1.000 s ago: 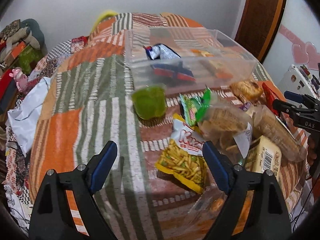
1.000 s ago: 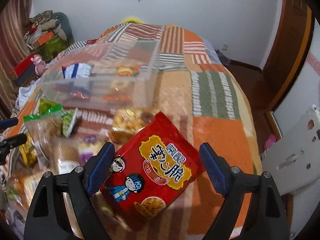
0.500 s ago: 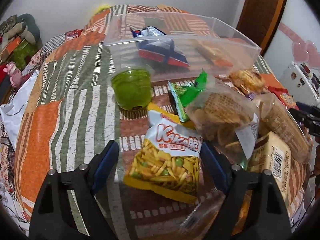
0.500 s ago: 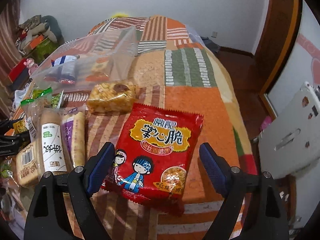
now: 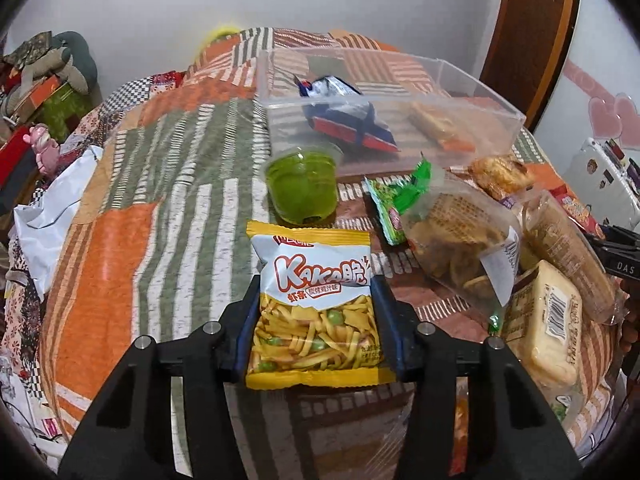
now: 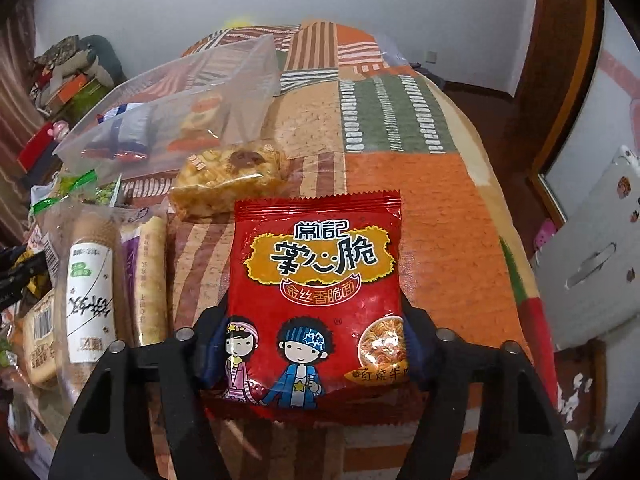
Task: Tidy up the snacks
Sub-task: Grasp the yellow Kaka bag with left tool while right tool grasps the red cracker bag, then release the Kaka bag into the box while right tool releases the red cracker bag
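My left gripper (image 5: 316, 320) is shut on a yellow Kaka shrimp-stick bag (image 5: 314, 300), with both blue pads pressed on its sides. My right gripper (image 6: 314, 332) is shut on a red crispy-noodle bag (image 6: 320, 280) with cartoon children on it. A clear plastic bin (image 5: 400, 92) stands farther back on the patchwork bedspread (image 5: 160, 200) and holds a blue-and-silver packet (image 5: 344, 112) and an orange snack (image 5: 436, 124). The bin also shows in the right wrist view (image 6: 180, 108).
A green jelly cup (image 5: 302, 184) stands before the bin. Loose snacks lie between the grippers: a green packet (image 5: 394, 200), a clear bag of biscuits (image 5: 460, 236), wrapped bread rolls (image 6: 92, 280), a rice cake (image 6: 228, 176) and a yellow block (image 5: 548, 320). A white cabinet (image 6: 592, 264) stands right.
Both grippers have gone from open to shut, the left on the yellow bag and the right on the red bag. Both have moved in closer to their bags.
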Tool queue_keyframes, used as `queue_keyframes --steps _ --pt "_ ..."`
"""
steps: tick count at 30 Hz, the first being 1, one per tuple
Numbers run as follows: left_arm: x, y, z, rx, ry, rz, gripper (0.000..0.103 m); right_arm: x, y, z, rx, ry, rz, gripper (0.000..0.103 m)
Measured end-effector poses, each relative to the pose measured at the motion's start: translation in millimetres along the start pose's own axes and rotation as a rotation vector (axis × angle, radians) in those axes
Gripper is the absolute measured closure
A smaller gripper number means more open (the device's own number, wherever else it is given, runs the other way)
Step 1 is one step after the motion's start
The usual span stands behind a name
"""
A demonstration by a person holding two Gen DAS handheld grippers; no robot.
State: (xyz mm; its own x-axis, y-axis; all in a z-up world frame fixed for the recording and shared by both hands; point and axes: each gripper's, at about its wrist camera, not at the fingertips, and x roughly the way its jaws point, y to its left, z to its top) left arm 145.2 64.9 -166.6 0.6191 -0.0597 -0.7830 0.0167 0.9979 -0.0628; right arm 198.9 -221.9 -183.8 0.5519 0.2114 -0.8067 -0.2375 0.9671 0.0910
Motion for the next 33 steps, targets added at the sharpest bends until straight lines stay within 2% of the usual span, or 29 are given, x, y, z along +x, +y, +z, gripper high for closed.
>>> queue_keyframes --steps 8,21,27,33 --pt "-25 9 17 -0.039 -0.059 -0.007 0.052 -25 0 7 0.011 -0.06 0.008 0.039" --pt "-58 3 73 -0.036 -0.185 -0.025 0.052 -63 25 61 -0.027 -0.234 0.08 0.039" --pt "-63 -12 106 -0.02 -0.225 -0.06 0.052 -63 40 83 -0.059 -0.297 0.106 0.039" --pt "-57 -30 132 0.002 -0.241 -0.076 0.052 -52 54 103 -0.07 -0.319 0.137 0.039"
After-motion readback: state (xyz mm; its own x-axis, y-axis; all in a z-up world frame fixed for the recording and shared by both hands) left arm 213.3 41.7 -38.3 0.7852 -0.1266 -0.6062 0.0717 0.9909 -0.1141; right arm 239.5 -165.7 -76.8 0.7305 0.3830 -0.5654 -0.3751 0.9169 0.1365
